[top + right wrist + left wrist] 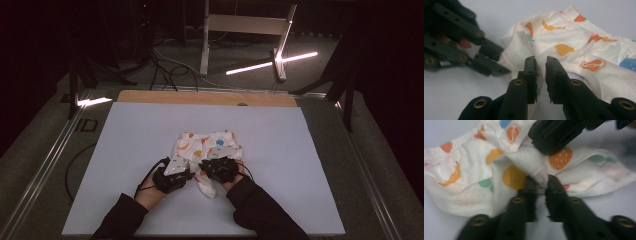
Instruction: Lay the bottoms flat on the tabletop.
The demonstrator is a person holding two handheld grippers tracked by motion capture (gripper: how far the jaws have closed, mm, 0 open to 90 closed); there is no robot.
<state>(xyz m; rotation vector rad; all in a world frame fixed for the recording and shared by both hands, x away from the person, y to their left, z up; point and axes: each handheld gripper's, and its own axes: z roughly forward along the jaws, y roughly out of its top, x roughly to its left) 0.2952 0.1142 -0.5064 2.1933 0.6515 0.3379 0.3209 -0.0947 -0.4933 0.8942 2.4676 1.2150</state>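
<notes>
The shorts (207, 147) are small, white cotton printed with fruit in orange, yellow, green and blue: a strawberry, pears, a heart-like shape. They lie crumpled near the middle of the mat (280, 150), toward its near edge, waistband away from the person. The gathered elastic waistband runs along the far side, seen in both gripper views. The cloth is rumpled, not flat; folds bunch at the near side, where one leg hangs down toward the near edge in the high view. In the left gripper view a hemmed fold stands up in a small peak, pinched at its tip.
</notes>
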